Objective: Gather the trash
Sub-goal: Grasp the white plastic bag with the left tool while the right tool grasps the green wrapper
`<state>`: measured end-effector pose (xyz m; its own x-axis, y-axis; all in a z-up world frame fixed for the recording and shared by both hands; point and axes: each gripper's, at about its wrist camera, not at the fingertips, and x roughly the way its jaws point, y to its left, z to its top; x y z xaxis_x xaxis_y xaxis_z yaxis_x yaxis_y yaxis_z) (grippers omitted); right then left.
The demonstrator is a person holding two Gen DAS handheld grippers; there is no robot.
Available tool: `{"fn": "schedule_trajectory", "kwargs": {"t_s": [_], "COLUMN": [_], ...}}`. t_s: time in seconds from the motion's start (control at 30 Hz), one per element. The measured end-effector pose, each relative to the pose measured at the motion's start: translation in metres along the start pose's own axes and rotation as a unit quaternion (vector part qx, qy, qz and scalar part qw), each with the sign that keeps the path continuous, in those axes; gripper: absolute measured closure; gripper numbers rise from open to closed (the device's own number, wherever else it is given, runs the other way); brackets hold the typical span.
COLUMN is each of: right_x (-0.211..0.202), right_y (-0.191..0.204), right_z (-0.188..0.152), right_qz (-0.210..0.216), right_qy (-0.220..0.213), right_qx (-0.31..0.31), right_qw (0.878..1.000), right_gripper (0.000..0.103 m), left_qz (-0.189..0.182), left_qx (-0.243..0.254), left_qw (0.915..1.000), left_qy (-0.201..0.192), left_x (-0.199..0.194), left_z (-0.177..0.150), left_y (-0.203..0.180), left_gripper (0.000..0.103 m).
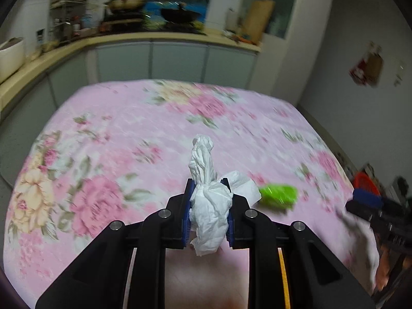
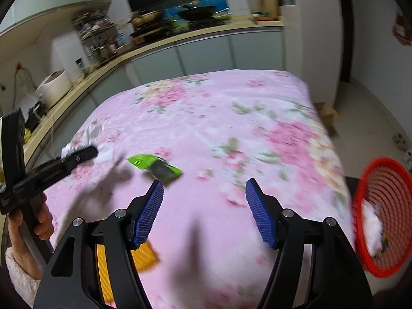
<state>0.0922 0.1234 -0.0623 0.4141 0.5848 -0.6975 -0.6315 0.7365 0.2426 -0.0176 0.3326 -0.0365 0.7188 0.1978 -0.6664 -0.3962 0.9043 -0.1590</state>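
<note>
A crumpled white tissue (image 1: 208, 200) is clamped between the blue pads of my left gripper (image 1: 208, 181), which is shut on it and held above the pink flowered tablecloth (image 1: 123, 118). The right wrist view shows that left gripper (image 2: 94, 152) at the left with the tissue (image 2: 90, 132) sticking out past its tip. A green wrapper (image 1: 279, 195) lies on the cloth just right of the left gripper, and it (image 2: 154, 166) sits ahead and left of my right gripper (image 2: 204, 182). The right gripper is open with nothing between its pads. White paper (image 1: 247, 186) shows beside the left gripper's right finger; whether it is separate I cannot tell.
A red mesh basket (image 2: 381, 162) with white trash in it stands off the table's right edge. A flat orange piece (image 2: 145, 256) lies under the right gripper's left finger. Kitchen counter (image 2: 180, 43) with pots runs behind and along the left. A hand (image 2: 28, 231) holds the left gripper.
</note>
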Motion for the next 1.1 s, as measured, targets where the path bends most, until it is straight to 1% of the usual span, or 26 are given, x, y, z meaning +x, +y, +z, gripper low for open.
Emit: {"fn": "schedule_trajectory", "kwargs": {"t_s": [0.13, 0.2, 0.27, 0.33, 0.47, 0.57, 0.7, 0.8, 0.83, 0.93, 1.1], "right_x": [0.021, 0.031, 0.041, 0.050, 0.071, 0.085, 0.100, 0.105, 0.105, 0.105, 0.107], "right_y": [0.019, 0.029, 0.038, 0.047, 0.064, 0.071, 0.072, 0.071, 0.070, 0.067, 0.065], "right_z": [0.011, 0.017, 0.022, 0.025, 0.026, 0.026, 0.023, 0.022, 0.022, 0.019, 0.018], "right_qz": [0.028, 0.038, 0.054, 0.061, 0.069, 0.059, 0.040, 0.029, 0.027, 0.023, 0.020], "right_qy": [0.010, 0.013, 0.018, 0.024, 0.040, 0.048, 0.062, 0.062, 0.061, 0.060, 0.056], "right_qx": [-0.020, -0.029, -0.038, -0.046, -0.070, -0.081, -0.081, -0.080, -0.080, -0.079, -0.079], "right_qw": [0.999, 0.999, 0.998, 0.997, 0.994, 0.994, 0.994, 0.994, 0.995, 0.995, 0.995], "right_gripper": [0.039, 0.039, 0.039, 0.037, 0.036, 0.036, 0.036, 0.036, 0.037, 0.044, 0.059], "left_qz": [0.019, 0.037, 0.043, 0.047, 0.071, 0.078, 0.084, 0.084, 0.084, 0.087, 0.091], "left_qx": [-0.019, -0.027, -0.034, -0.040, -0.044, -0.044, -0.035, -0.031, -0.031, -0.030, -0.028], "left_qw": [0.9992, 0.9982, 0.9976, 0.9971, 0.9956, 0.9953, 0.9952, 0.9954, 0.9954, 0.9952, 0.9949], "left_qy": [-0.028, -0.039, -0.043, -0.044, -0.043, -0.036, -0.036, -0.035, -0.035, -0.032, -0.031], "left_x": [0.003, 0.007, 0.009, 0.011, 0.018, 0.023, 0.024, 0.025, 0.025, 0.027, 0.029], "left_z": [0.010, 0.013, 0.012, 0.011, 0.007, 0.004, 0.001, 0.000, 0.000, -0.001, -0.002], "left_y": [0.006, 0.009, 0.013, 0.017, 0.023, 0.025, 0.021, 0.019, 0.019, 0.018, 0.017], "left_gripper": [0.083, 0.083, 0.083, 0.083, 0.083, 0.083, 0.083, 0.083, 0.083, 0.083, 0.083]}}
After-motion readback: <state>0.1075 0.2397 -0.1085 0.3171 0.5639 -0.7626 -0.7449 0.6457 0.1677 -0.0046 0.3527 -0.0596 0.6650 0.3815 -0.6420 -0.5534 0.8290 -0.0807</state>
